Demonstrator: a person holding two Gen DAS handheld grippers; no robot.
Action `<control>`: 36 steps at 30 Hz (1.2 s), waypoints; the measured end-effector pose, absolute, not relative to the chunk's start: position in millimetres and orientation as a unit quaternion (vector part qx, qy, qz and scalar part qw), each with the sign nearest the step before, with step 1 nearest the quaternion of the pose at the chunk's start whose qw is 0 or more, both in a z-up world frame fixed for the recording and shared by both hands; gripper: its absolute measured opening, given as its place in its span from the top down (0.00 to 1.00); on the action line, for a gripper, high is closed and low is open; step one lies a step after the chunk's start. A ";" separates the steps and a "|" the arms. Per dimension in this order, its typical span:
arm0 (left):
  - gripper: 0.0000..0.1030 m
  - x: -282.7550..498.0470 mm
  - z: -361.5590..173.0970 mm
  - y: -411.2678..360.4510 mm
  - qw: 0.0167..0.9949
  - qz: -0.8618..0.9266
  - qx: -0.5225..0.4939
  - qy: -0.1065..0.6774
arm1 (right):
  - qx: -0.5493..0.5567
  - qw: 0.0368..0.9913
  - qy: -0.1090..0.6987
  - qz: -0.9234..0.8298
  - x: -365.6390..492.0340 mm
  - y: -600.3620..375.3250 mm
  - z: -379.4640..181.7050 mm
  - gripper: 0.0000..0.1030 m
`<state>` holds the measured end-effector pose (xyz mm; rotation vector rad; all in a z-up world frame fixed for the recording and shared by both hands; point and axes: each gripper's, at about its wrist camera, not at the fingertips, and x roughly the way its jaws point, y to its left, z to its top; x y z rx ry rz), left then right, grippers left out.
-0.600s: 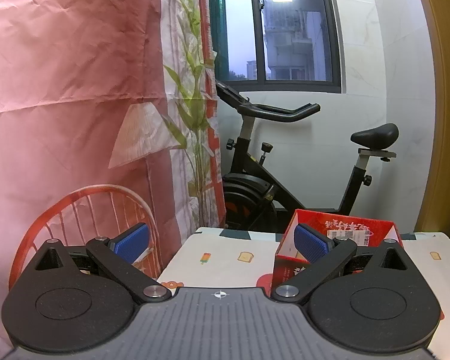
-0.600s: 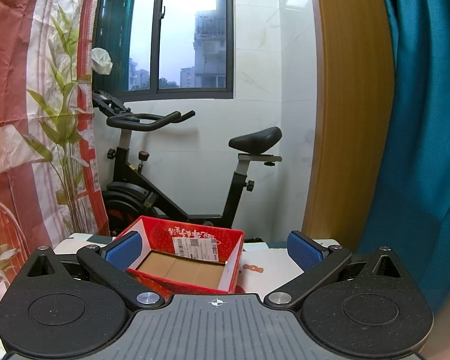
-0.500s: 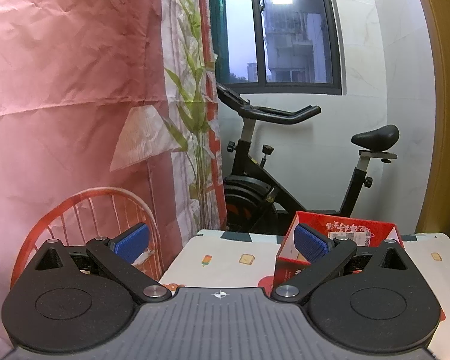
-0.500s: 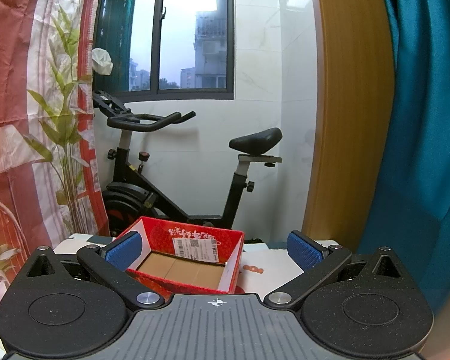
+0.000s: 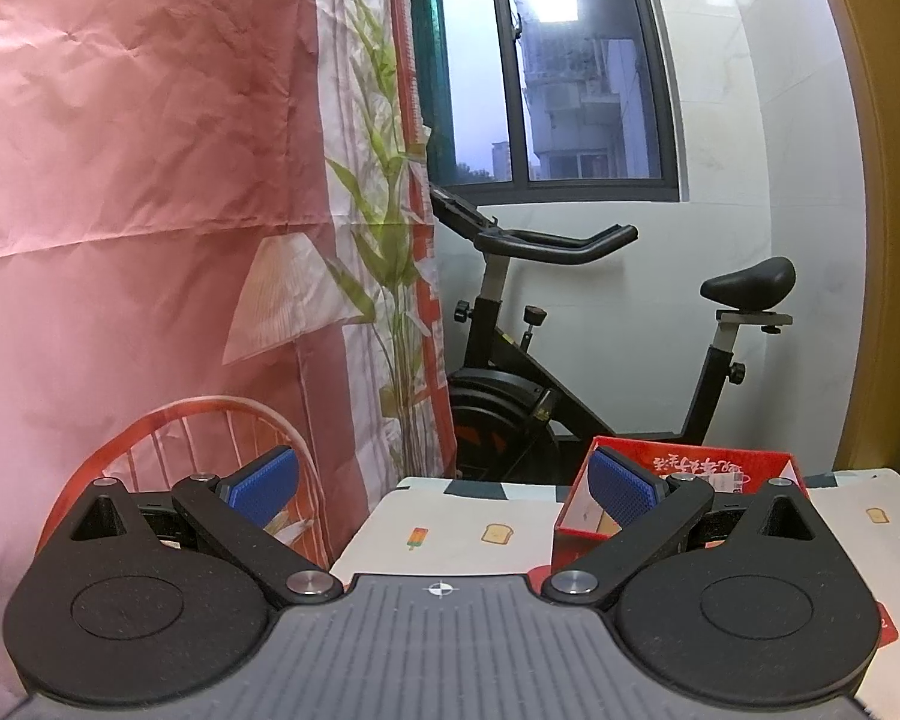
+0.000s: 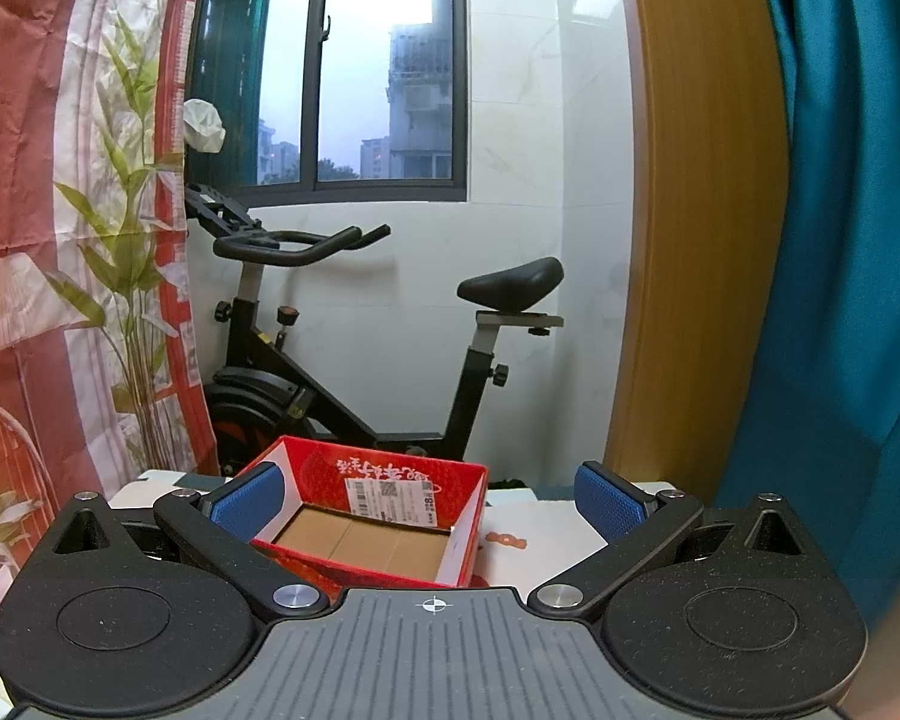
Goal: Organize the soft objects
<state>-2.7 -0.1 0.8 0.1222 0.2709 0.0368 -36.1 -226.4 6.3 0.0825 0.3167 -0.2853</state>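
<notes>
Behind the surface (image 6: 564, 525) the exercise bike (image 6: 354, 354) and window look as they did a moment ago, so nothing has advanced: your left hand-held gripper (image 5: 444, 489) and right hand-held gripper (image 6: 429, 498) hang wide open and empty, the red box (image 6: 384, 516) sits empty ahead, and no soft objects are in view.

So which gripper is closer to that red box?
Right, probably. The right gripper faces the red box head-on, looking into it. From the left gripper, the box sits off to its right.
</notes>
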 end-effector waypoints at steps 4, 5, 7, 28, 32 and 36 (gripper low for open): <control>0.00 -3.3 1.4 0.0 0.989 0.016 0.059 0.134 | 0.041 0.976 0.159 -0.141 -36.9 -227.8 6.3 0.00; 0.00 -3.5 1.4 0.0 0.989 0.015 0.058 0.133 | 0.041 0.976 0.158 -0.141 -37.0 -227.8 6.2 0.00; 0.00 -3.8 1.5 0.2 0.989 0.014 0.058 0.134 | 0.041 0.976 0.159 -0.141 -36.5 -227.9 6.3 0.00; 0.00 -4.9 1.2 -0.3 0.989 0.010 0.058 0.135 | 0.041 0.976 0.161 -0.142 -36.2 -227.4 4.5 0.00; 0.00 -4.5 0.9 -0.4 0.989 0.009 0.057 0.136 | 0.041 0.976 0.161 -0.142 -36.3 -227.2 4.3 0.00; 0.00 -3.9 0.4 -0.5 0.989 0.009 0.057 0.136 | 0.041 0.976 0.162 -0.141 -36.4 -227.1 4.2 0.00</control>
